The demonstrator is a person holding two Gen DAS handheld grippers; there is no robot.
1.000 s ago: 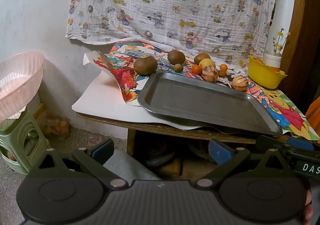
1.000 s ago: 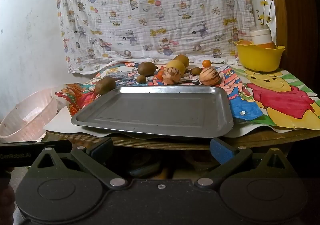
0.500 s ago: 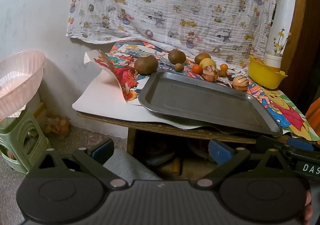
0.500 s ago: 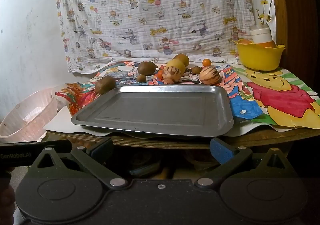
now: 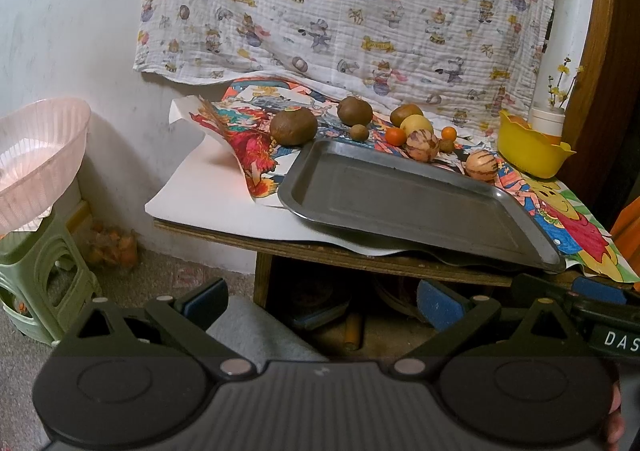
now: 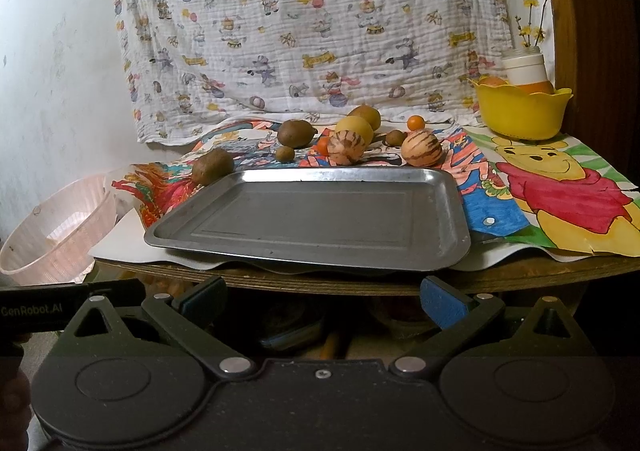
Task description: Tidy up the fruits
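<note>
A bare grey metal tray (image 5: 400,203) (image 6: 320,219) lies on the front of a low table. Behind it sit several fruits: a large brown one (image 5: 293,126) (image 6: 213,172), another brown one (image 5: 354,111) (image 6: 297,133), two striped round ones (image 5: 421,139) (image 5: 481,165) (image 6: 346,147) (image 6: 421,148), a yellow one (image 5: 416,125) (image 6: 354,127) and small orange ones (image 5: 396,136) (image 6: 415,123). My left gripper (image 5: 322,301) and right gripper (image 6: 322,297) are both open and hold nothing, below and in front of the table edge.
A yellow bowl (image 5: 530,155) (image 6: 520,111) with a white jar stands at the back right. A pink basket (image 5: 36,163) (image 6: 56,235) sits on a green stool (image 5: 36,279) to the left. A patterned cloth hangs on the wall behind.
Both views have shifted only very slightly; the fruits and tray have not moved and both grippers stay open.
</note>
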